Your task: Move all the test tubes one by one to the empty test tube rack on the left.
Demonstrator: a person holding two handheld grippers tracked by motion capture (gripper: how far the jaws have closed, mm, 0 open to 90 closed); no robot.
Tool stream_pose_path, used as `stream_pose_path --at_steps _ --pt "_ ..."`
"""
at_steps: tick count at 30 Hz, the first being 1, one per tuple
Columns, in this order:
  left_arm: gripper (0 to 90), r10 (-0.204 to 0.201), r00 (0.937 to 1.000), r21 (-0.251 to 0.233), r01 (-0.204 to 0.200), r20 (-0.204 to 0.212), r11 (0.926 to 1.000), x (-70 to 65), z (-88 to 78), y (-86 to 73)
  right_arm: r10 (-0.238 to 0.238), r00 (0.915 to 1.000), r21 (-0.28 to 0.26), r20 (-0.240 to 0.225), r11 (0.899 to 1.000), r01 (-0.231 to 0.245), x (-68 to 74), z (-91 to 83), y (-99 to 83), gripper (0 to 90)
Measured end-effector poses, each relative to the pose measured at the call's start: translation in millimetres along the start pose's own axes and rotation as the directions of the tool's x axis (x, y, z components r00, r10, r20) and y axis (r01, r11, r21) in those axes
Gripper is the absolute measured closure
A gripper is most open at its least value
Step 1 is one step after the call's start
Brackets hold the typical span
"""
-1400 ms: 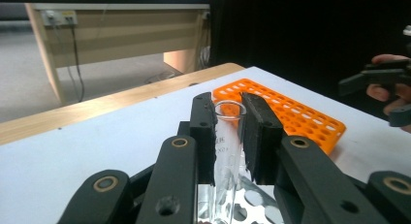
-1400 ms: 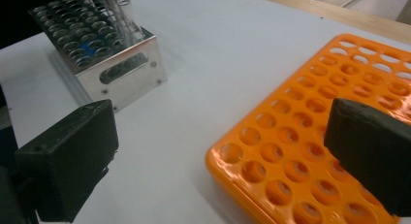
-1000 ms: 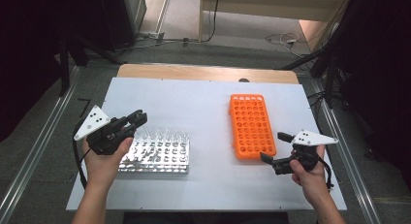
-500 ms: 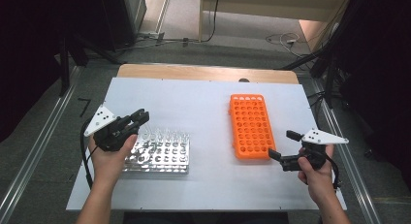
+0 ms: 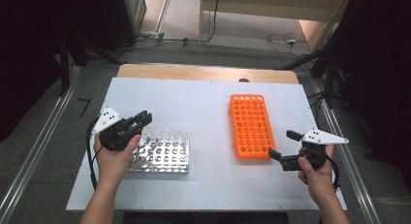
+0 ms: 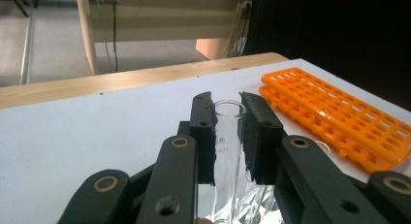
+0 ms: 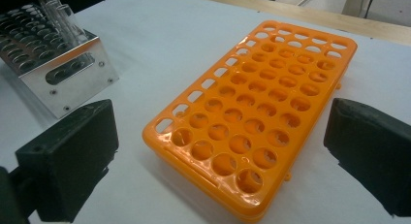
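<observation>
A clear glass test tube (image 6: pixel 227 136) stands upright between my left gripper's (image 6: pixel 228 105) black pads, which press on it from both sides. Its lower end reaches down to the shiny metal rack (image 6: pixel 252 204). In the high view the left gripper (image 5: pixel 143 119) hangs over the far left corner of the metal rack (image 5: pixel 162 153), which holds several glass tubes. The orange rack (image 5: pixel 249 124) lies at centre right with its holes bare. My right gripper (image 5: pixel 282 144) stands open just beside its near right corner. In the right gripper view the open right gripper (image 7: pixel 223 153) frames the orange rack (image 7: pixel 257 112).
The white tabletop (image 5: pixel 203 103) has a wooden strip (image 5: pixel 208 72) along its far edge. Metal rails run along the floor on both sides. In the right gripper view the metal rack (image 7: pixel 63 73) with tubes sits at far left.
My left gripper has shifted a little to the right and lower over the metal rack, still shut. The right gripper has barely moved.
</observation>
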State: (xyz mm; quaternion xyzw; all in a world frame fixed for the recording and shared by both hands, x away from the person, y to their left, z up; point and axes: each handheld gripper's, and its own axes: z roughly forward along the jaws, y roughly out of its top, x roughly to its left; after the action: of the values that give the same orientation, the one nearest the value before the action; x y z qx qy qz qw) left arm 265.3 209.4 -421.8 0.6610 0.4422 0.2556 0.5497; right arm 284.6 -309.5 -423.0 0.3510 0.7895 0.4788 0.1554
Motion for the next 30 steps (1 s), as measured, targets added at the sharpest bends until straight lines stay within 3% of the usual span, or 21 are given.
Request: stream_pose_path --at_steps 17,26,30 --pt "75.8 -0.004 0.9999 0.07 0.005 -0.016 0.9975 -3.2 1.1 -9.5 -0.001 1.0 -0.008 0.002 1.0 0.001 -1.7 -1.9 0.7 0.0" --pt "75.5 -0.023 0.9995 0.095 0.025 -0.019 0.9952 -3.7 1.6 -12.1 -0.005 1.0 -0.006 -0.001 1.0 0.005 -0.8 -1.2 1.1 0.0" --pt "74.5 -0.039 0.999 0.127 0.041 -0.021 0.991 -3.8 2.4 -11.8 -0.005 1.0 -0.006 0.0 1.0 0.005 -1.2 -1.3 1.1 0.0"
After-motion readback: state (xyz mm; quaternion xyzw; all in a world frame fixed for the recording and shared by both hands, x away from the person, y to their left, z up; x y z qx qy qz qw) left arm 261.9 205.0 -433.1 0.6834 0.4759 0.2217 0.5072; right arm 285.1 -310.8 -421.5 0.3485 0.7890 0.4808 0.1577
